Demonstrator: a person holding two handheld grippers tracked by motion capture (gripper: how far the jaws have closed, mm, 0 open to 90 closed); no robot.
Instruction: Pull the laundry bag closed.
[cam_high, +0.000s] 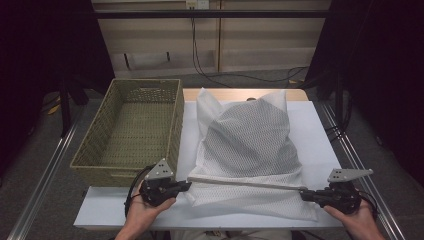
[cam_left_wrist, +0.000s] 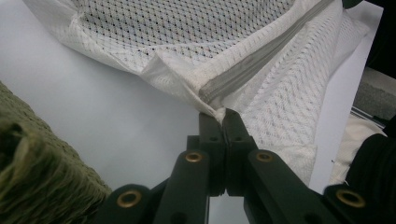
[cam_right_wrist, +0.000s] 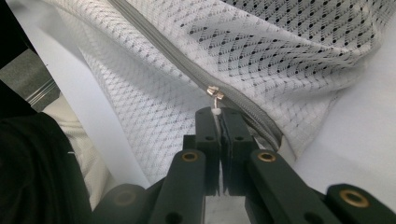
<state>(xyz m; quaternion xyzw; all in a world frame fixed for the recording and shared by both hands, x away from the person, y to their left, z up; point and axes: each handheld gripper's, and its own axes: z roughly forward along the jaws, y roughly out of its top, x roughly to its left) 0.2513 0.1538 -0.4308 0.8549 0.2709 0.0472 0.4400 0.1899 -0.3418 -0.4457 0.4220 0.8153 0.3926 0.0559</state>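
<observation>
Left gripper clamped on mesh bag corner, zipper end.
My right gripper pinches, seemingly, the zipper pull; basket far left.

One mesh bag, one basket, two tongs.

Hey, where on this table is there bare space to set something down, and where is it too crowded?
Free patches: the white table strip between the mesh laundry bag and the right edge, and the front left corner below the wicker basket, whose inside is also bare. Crowded: the front edge, where the left gripper and right gripper clamp the bag's zipper ends.
</observation>
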